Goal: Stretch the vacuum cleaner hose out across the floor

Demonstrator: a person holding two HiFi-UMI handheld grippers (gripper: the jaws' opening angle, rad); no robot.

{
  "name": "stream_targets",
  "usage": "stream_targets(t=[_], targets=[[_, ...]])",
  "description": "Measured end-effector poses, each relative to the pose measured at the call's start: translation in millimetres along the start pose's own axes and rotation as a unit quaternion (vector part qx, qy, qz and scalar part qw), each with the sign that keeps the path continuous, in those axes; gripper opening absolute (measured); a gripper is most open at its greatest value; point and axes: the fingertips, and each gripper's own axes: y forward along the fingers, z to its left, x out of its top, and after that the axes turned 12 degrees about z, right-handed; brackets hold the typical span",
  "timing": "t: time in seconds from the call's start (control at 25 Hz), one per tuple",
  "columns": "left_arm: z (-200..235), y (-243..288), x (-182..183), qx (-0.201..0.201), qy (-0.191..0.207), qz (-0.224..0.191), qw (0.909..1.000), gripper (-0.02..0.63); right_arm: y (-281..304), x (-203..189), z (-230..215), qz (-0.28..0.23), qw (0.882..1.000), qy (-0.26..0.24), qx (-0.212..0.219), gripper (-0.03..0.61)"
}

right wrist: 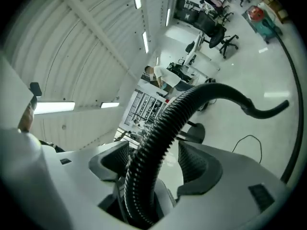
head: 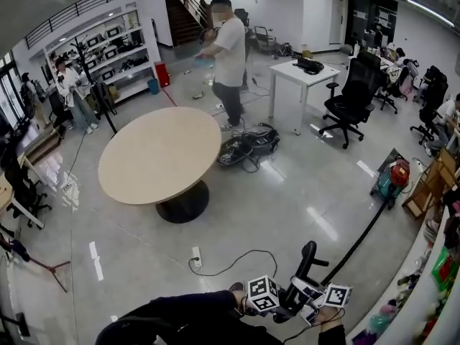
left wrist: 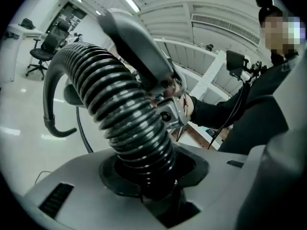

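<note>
Hose (head: 358, 241) in head view: straight black run from the red-and-teal vacuum cleaner (head: 392, 178), well right of the beige round table (head: 159, 153), to both grippers on the table's near side. Its curved handle (head: 307, 254) sticks up there. Close-up from the left gripper (head: 267, 297) shows what head view can't: glossy ribbed hose clamped in its jaws, with a grey moulded handle above. View from the right gripper (head: 329, 297): jaws wide and ridged pads apart, with the ribbed hose passing loosely between them.
</note>
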Motion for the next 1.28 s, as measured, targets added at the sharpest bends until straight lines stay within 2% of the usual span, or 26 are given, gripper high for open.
stream_targets(t=[0.08, 0.24, 0.44, 0.48, 0.52, 0.56, 0.64, 0.68, 0.76, 0.8, 0.88, 0.92, 0.96, 1.04, 1.12, 1.16, 1.2, 1.28], targets=[[-15, 14, -6, -0.004, 0.006, 0.017, 0.9998, 0.164, -3, -12, 2, 0.004, 1.000, 0.016, 0.013, 0.310], [-31, 28, -24, -0.007, 0.028, 0.046, 0.9985, 0.164, -10, -41, -4, 0.027, 0.999, 0.017, -0.010, 0.291], [-39, 34, -54, 0.017, 0.097, 0.102, 0.9899, 0.164, 13, -62, 19, 0.041, 0.998, 0.045, 0.030, 0.290], [-35, 31, -61, 0.028, 0.111, 0.108, 0.9875, 0.164, 18, -61, 20, 0.031, 0.998, 0.043, 0.028, 0.270], [-29, 26, -68, 0.041, 0.122, 0.108, 0.9857, 0.164, 23, -60, 21, 0.018, 0.999, 0.038, 0.022, 0.194], [-24, 17, -76, 0.054, 0.132, 0.105, 0.9842, 0.164, 31, -59, 24, 0.005, 1.000, 0.028, 0.014, 0.167], [-15, -7, -96, 0.074, 0.146, 0.091, 0.9822, 0.164, 52, -65, 31, -0.008, 1.000, -0.008, -0.017, 0.152], [-11, -23, -107, 0.081, 0.145, 0.080, 0.9828, 0.186, 63, -71, 33, -0.006, 0.999, -0.032, -0.040, 0.148], [-3, -64, -131, 0.090, 0.119, 0.043, 0.9878, 0.217, 84, -88, 35, 0.013, 0.991, -0.089, -0.096, 0.144], [3, -89, -143, 0.092, 0.094, 0.016, 0.9912, 0.229, 93, -97, 34, 0.028, 0.985, -0.115, -0.126, 0.143], [16, -147, -158, 0.074, 0.019, -0.062, 0.9952, 0.236, 111, -115, 33, 0.055, 0.970, -0.159, -0.174, 0.141], [23, -179, -157, 0.052, -0.026, -0.109, 0.9923, 0.236, 121, -122, 33, 0.065, 0.964, -0.178, -0.188, 0.140], [29, -209, -151, 0.024, -0.068, -0.154, 0.9855, 0.236, 130, -128, 33, 0.072, 0.959, -0.193, -0.196, 0.140], [36, -244, -133, -0.048, -0.142, -0.217, 0.9645, 0.260, 145, -143, 35, 0.082, 0.954, -0.211, -0.199, 0.138], [29, -245, -117, -0.126, -0.197, -0.238, 0.9428, 0.312, 155, -160, 40, 0.092, 0.951, -0.218, -0.198, 0.138], [21, -239, -111, -0.153, -0.211, -0.235, 0.9363, 0.338, 160, -170, 44, 0.098, 0.950, -0.221, -0.197, 0.138], [13, -231, -108, -0.168, -0.218, -0.227, 0.9342, 0.361, 165, -181, 47, 0.106, 0.949, -0.225, -0.195, 0.138], [3, -209, -107, -0.172, -0.231, -0.209, 0.9346, 0.376, 174, -205, 53, 0.124, 0.946, -0.233, -0.188, 0.138]])
